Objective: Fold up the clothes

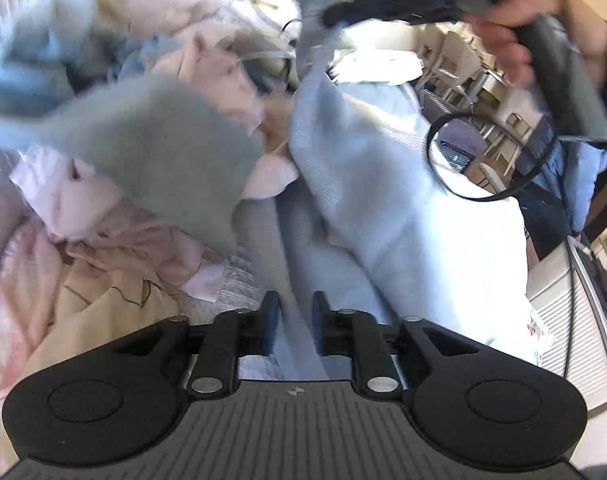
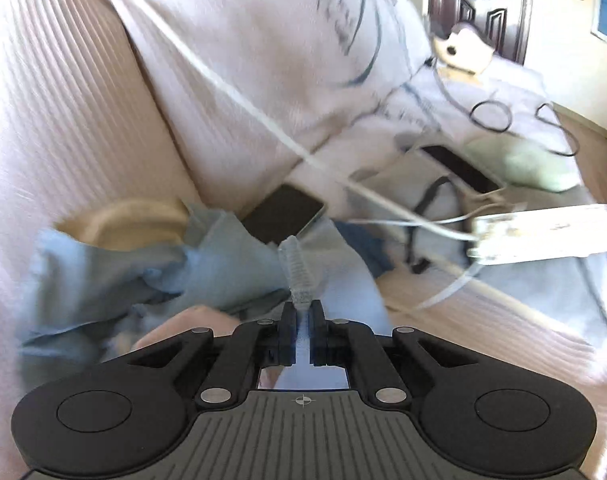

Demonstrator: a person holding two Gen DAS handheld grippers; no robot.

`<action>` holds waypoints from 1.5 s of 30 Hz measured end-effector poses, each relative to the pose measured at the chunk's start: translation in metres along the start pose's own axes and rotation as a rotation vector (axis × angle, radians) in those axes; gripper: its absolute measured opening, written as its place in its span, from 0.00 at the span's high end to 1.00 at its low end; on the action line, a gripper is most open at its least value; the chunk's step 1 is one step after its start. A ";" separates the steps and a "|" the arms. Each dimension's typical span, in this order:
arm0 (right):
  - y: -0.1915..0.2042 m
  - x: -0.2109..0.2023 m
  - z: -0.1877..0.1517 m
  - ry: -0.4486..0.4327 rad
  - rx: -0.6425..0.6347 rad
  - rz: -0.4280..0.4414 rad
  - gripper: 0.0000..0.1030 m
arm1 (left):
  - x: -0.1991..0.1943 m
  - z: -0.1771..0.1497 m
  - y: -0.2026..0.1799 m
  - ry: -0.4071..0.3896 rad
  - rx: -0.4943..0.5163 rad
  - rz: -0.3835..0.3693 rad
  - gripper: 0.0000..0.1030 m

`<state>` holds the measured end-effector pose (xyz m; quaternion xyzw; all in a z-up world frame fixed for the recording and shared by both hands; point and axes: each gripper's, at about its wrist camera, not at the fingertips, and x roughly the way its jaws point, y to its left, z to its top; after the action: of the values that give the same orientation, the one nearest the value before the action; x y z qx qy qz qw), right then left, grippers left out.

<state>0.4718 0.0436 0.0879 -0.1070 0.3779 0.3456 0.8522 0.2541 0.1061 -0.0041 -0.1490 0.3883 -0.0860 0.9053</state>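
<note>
The left wrist view looks down on a heap of clothes: a grey garment (image 1: 163,152) lies over pink clothes (image 1: 115,240), and a pale blue garment (image 1: 383,184) runs from the top centre down to the left hand-held gripper (image 1: 295,308). Its jaws stand a little apart with a fold of that pale blue cloth between them; whether the pads press on it cannot be told, as the fingertips are hidden in the fabric. At the upper right, blurred, the right hand-held gripper (image 1: 335,16) pinches the far end of the same garment, with the person's hand (image 1: 511,44) on its handle. A black cable loop (image 1: 475,160) hangs in front of the cloth.

In the right wrist view, the right hand-held gripper (image 2: 301,310) has its jaws pressed together on an edge of the pale blue garment (image 2: 207,268), which bunches to the left over a ribbed cream sofa (image 2: 63,120). Its clear ribbed fingertips (image 2: 297,268) rise above the black jaws. A dark phone (image 2: 283,212) lies on the sofa just beyond the cloth, beside a white printed garment (image 2: 283,40). White cables (image 2: 239,92) cross the picture toward a white box (image 2: 543,232) at the right. A second dark phone (image 2: 463,172) lies farther back.
</note>
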 end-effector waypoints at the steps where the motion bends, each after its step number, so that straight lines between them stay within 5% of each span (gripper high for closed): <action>1: -0.007 -0.022 -0.003 -0.014 0.013 0.010 0.94 | -0.011 -0.002 -0.008 -0.014 0.021 -0.002 0.71; 7: -0.040 -0.151 -0.042 -0.109 0.136 0.036 0.95 | -0.053 -0.023 -0.083 -0.080 0.299 -0.064 0.64; 14: -0.056 -0.272 -0.121 -0.199 0.286 0.058 0.95 | -0.035 -0.058 -0.131 -0.052 0.316 -0.215 0.62; 16: -0.060 -0.289 -0.150 -0.189 0.337 0.063 0.95 | -0.027 -0.070 -0.133 -0.034 0.310 -0.200 0.61; 24: -0.107 -0.278 -0.255 -0.074 0.591 -0.044 0.95 | -0.010 -0.080 -0.129 -0.014 0.282 -0.116 0.55; 32: -0.125 -0.234 -0.328 0.099 0.748 -0.023 0.93 | -0.014 -0.087 -0.135 0.019 0.327 -0.096 0.51; 39: -0.130 -0.221 -0.348 0.274 0.718 -0.025 0.81 | -0.028 -0.083 -0.135 0.007 0.381 -0.083 0.39; 42: -0.131 -0.226 -0.352 0.332 0.679 -0.056 0.62 | -0.037 -0.081 -0.129 -0.003 0.385 -0.066 0.39; 45: -0.134 -0.242 -0.350 0.335 0.589 -0.108 0.60 | -0.048 -0.076 -0.122 -0.065 0.388 0.017 0.39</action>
<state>0.2466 -0.3335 0.0089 0.0686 0.5899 0.1538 0.7897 0.1611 -0.0108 0.0195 0.0289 0.3361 -0.1467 0.9299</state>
